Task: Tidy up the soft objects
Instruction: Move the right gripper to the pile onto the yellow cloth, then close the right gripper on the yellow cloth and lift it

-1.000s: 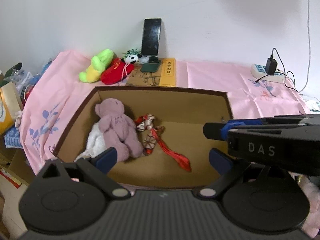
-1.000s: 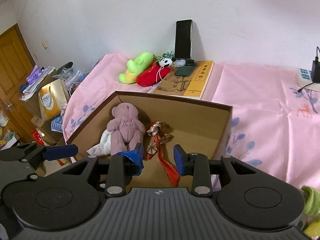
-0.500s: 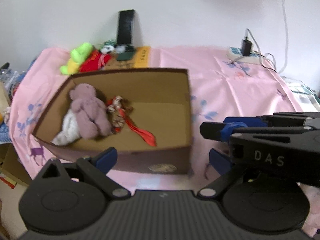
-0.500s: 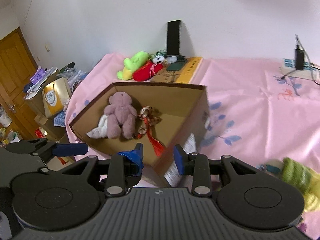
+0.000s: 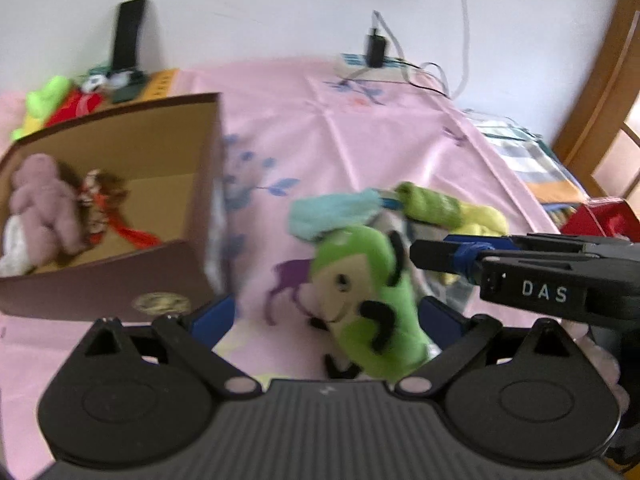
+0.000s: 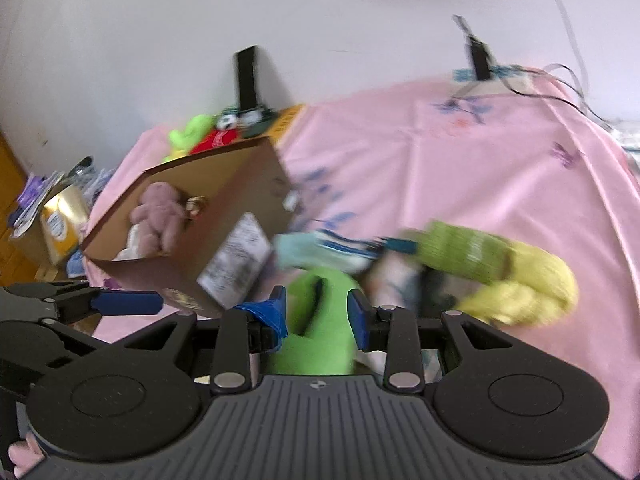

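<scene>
Far left, an open brown cardboard box [image 5: 120,200] on the pink printed cloth [image 5: 360,120], already holding one mauve plush teddy bear [image 5: 38,204], one white soft piece [image 5: 14,246] under it and one small patterned ornament with a red ribbon [image 5: 100,208]. Behind the box, by the wall: one lime-green plush [image 5: 44,98], one red plush [image 5: 74,106], one small panda toy [image 5: 94,82] — three soft things not yet boxed. One dark phone on a stand [image 5: 128,36] back there too.

Centre now: a bright green plush toy with a cream face and black markings [image 5: 368,292], lying on the cloth just right of the box. Looks light, squashy, nothing to break; likely to sag if pinched by a limb, so best taken across the plump middle of the body. Left gripper [image 5: 326,316] spread wide, blue pads either side of the plush, not pressing, nothing held. Right gripper [image 6: 318,314] roughly half open, the green plush between its pads in its own view; blurred, contact impossible to call, no squeeze visible.

Further right, a small heap touching the green plush: one pale blue knitted piece [image 5: 332,212], one olive-green knitted piece [image 5: 432,204], one yellow fluffy piece [image 6: 528,284]. All limp, easy to pinch by a fold. One white power strip with a black plug [image 5: 374,54] at the far edge.
</scene>
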### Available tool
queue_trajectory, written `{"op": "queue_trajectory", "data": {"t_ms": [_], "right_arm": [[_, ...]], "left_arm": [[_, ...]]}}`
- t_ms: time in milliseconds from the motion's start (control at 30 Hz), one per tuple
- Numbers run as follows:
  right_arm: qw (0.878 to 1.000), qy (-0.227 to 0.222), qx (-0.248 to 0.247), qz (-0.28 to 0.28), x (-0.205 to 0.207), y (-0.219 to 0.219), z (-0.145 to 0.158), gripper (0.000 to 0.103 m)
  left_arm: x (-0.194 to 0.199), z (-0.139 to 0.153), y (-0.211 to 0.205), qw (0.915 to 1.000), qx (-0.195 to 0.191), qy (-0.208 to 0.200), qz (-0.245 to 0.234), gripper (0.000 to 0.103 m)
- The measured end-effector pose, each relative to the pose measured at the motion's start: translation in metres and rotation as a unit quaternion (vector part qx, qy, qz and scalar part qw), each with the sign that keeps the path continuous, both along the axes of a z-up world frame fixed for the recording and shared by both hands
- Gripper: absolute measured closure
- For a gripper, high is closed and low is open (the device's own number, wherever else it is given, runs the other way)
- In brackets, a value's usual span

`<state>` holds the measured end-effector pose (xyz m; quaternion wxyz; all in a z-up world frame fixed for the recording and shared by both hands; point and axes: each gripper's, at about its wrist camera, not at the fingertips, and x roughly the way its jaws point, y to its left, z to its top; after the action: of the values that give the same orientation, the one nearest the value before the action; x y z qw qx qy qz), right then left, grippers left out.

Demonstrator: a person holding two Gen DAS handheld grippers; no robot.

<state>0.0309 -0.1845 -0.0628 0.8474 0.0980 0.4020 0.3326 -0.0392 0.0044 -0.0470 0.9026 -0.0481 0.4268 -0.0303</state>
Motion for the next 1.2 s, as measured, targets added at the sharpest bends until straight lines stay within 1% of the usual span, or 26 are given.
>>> {"op": "queue_trajectory", "data": {"t_ms": [100, 267, 367, 433, 500, 567, 667, 800, 867, 933, 967, 1033, 1100, 1200], "right_arm": [[0.999, 0.013, -0.005, -0.029, 0.003, -0.020, -0.011, 0.086], [0.997, 0.048, -0.001, -0.067, 0.012, -0.043, -0.027, 0.086], [0.995, 0.065, 0.008, -0.074, 0.018, -0.050, -0.034, 0.086], [0.995, 0.072, 0.012, -0.074, 0.020, -0.053, -0.037, 0.086], [0.994, 0.074, 0.015, -0.076, 0.022, -0.055, -0.039, 0.086], [0.994, 0.072, 0.014, -0.080, 0.026, -0.057, -0.038, 0.086], [0.994, 0.067, 0.016, -0.090, 0.035, -0.062, -0.035, 0.086], [0.991, 0.059, 0.014, -0.118, 0.050, -0.076, -0.033, 0.086], [0.989, 0.062, 0.014, -0.134, 0.058, -0.084, -0.032, 0.086], [0.988, 0.060, 0.011, -0.145, 0.063, -0.090, -0.033, 0.087], [0.986, 0.057, 0.001, -0.154, 0.065, -0.093, -0.033, 0.087], [0.983, 0.052, -0.025, -0.174, 0.068, -0.099, -0.034, 0.087], [0.980, 0.066, -0.037, -0.186, 0.074, -0.106, -0.041, 0.087], [0.977, 0.094, -0.038, -0.190, 0.077, -0.115, -0.055, 0.087]], "left_arm": [[0.006, -0.005, -0.012, 0.9997, -0.014, -0.001, -0.022, 0.005], [0.015, -0.010, -0.027, 0.9986, -0.017, -0.008, -0.049, 0.005], [0.023, -0.011, -0.032, 0.9980, -0.019, -0.011, -0.058, 0.005], [0.028, -0.011, -0.034, 0.9978, -0.013, -0.017, -0.064, 0.005], [0.032, -0.008, -0.035, 0.9974, -0.006, -0.027, -0.067, 0.005], [0.038, -0.004, -0.032, 0.9969, -0.009, -0.034, -0.070, 0.005], [0.044, 0.004, -0.031, 0.9948, -0.035, -0.046, -0.083, 0.005], [0.047, 0.005, -0.046, 0.9884, -0.054, -0.068, -0.124, 0.007], [0.054, 0.000, -0.055, 0.9864, -0.061, -0.063, -0.139, 0.011], [0.063, -0.006, -0.061, 0.9850, -0.062, -0.059, -0.150, 0.013], [0.069, -0.009, -0.065, 0.9847, -0.063, -0.055, -0.153, 0.013], [0.080, -0.016, -0.069, 0.9821, -0.081, -0.046, -0.164, 0.013], [0.088, -0.023, -0.076, 0.9793, -0.093, -0.038, -0.176, 0.013], [0.097, -0.037, -0.093, 0.9753, -0.085, -0.024, -0.203, 0.013]]}}
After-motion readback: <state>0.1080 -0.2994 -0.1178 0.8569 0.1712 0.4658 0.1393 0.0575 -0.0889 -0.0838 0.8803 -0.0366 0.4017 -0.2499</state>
